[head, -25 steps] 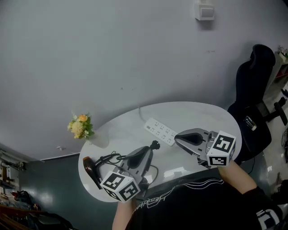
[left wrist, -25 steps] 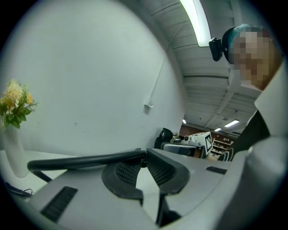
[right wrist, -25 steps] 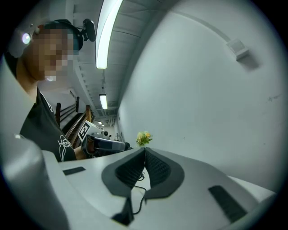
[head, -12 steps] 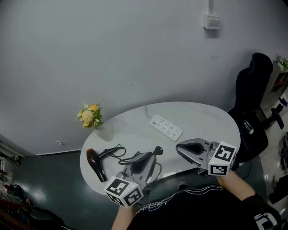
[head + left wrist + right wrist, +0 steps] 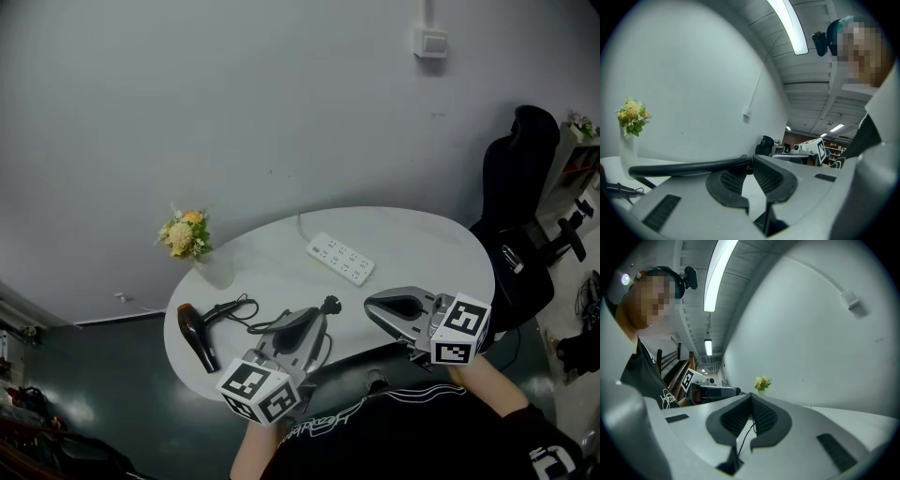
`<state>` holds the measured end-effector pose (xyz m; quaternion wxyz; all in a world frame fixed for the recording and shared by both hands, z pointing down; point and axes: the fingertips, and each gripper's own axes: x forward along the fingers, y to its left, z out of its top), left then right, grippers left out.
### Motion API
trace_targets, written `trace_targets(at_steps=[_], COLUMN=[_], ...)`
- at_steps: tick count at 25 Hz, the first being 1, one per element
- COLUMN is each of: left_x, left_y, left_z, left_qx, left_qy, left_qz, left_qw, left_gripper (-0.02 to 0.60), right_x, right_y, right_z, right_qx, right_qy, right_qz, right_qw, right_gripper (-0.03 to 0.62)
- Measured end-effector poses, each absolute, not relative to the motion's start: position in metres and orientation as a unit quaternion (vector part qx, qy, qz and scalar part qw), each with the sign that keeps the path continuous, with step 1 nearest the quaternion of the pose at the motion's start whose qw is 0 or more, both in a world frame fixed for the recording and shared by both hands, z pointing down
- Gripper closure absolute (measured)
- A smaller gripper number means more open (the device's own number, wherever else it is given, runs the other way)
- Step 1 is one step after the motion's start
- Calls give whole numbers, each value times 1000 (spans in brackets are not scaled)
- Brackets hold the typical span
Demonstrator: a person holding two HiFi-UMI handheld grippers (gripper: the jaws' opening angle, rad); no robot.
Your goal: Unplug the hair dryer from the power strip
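The white power strip [image 5: 340, 260] lies on the round white table [image 5: 422, 244], nothing plugged into it. The black hair dryer [image 5: 194, 336] rests near the table's left edge, its cord [image 5: 246, 322] looping towards my left gripper [image 5: 322, 312]. That gripper is shut on the dryer's black plug [image 5: 327, 304], a short way in front of the strip. In the left gripper view the black plug end [image 5: 684, 167] runs from the left into the closed left gripper [image 5: 751, 161]. My right gripper [image 5: 367, 302] hovers to the right of the plug, shut and empty; the right gripper [image 5: 751, 397] shows its pads pressed together.
A vase of yellow flowers [image 5: 185, 234] stands at the table's far left rim. A black office chair [image 5: 516, 206] is beside the table on the right. The strip's own cable [image 5: 302, 223] runs off the far edge to the wall. The person's dark shirt [image 5: 394, 431] meets the near edge.
Both grippers have drawn back from the power strip towards the person. The plug has travelled with the left gripper and the gap to the strip has widened.
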<state>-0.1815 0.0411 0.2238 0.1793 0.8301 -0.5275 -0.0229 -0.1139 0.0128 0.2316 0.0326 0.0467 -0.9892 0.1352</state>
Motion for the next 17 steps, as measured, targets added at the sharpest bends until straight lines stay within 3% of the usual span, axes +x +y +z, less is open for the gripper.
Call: trace_targets(at_steps=[17], left_x=[-178], left_y=[49], left_z=[215], left_qx=[831], left_qy=[-526], left_qz=[-31], left_qw=[175], left_gripper=[543], right_x=[-107], right_y=[19], right_z=[225], right_qx=[56], right_qy=[-990], right_qz=[129], right_qw=[32], right_gripper=[597])
